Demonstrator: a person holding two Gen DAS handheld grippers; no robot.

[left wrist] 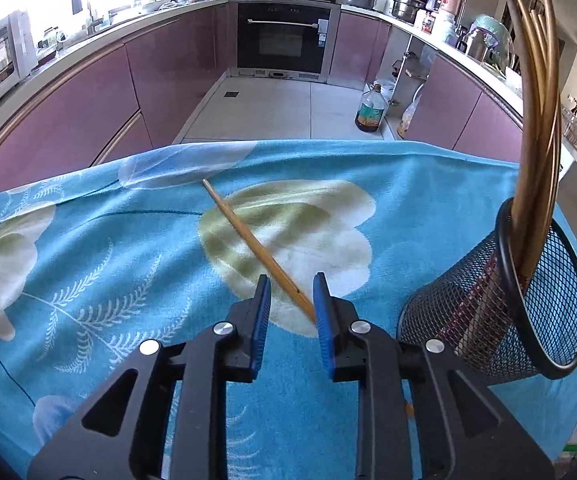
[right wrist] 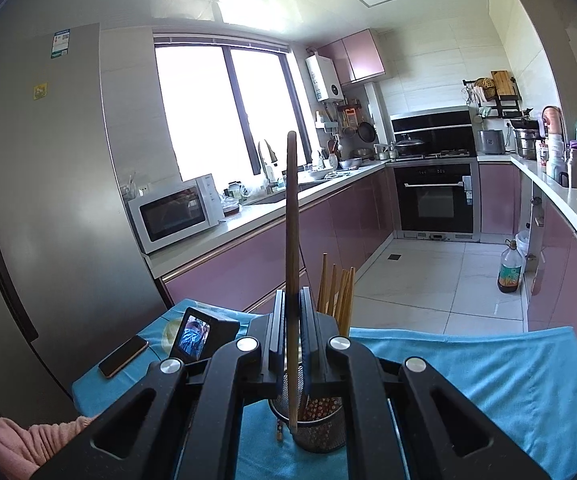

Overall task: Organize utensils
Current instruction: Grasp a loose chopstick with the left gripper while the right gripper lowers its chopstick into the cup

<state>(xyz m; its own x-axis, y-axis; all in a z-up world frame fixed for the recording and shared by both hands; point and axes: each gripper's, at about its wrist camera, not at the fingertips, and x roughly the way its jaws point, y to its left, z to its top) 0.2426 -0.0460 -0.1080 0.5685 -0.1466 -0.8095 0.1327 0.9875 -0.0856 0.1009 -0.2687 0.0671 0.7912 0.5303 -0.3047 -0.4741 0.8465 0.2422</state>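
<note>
A single wooden chopstick (left wrist: 256,246) lies on the blue floral cloth (left wrist: 88,240), its near end between the fingers of my open left gripper (left wrist: 290,294). A black mesh holder (left wrist: 500,316) stands to the right with several chopsticks (left wrist: 536,120) upright in it. My right gripper (right wrist: 292,312) is shut on a long dark wooden utensil (right wrist: 291,208) and holds it upright, its lower end over the mesh holder (right wrist: 316,424). Several chopsticks (right wrist: 338,292) stick up from the holder just behind the right gripper.
A phone (right wrist: 123,356) and a small screen device (right wrist: 196,338) lie at the table's left far corner. Pink sleeve (right wrist: 20,440) at lower left. Beyond the table are kitchen cabinets, an oven (left wrist: 284,42) and an oil bottle (left wrist: 371,110) on the floor.
</note>
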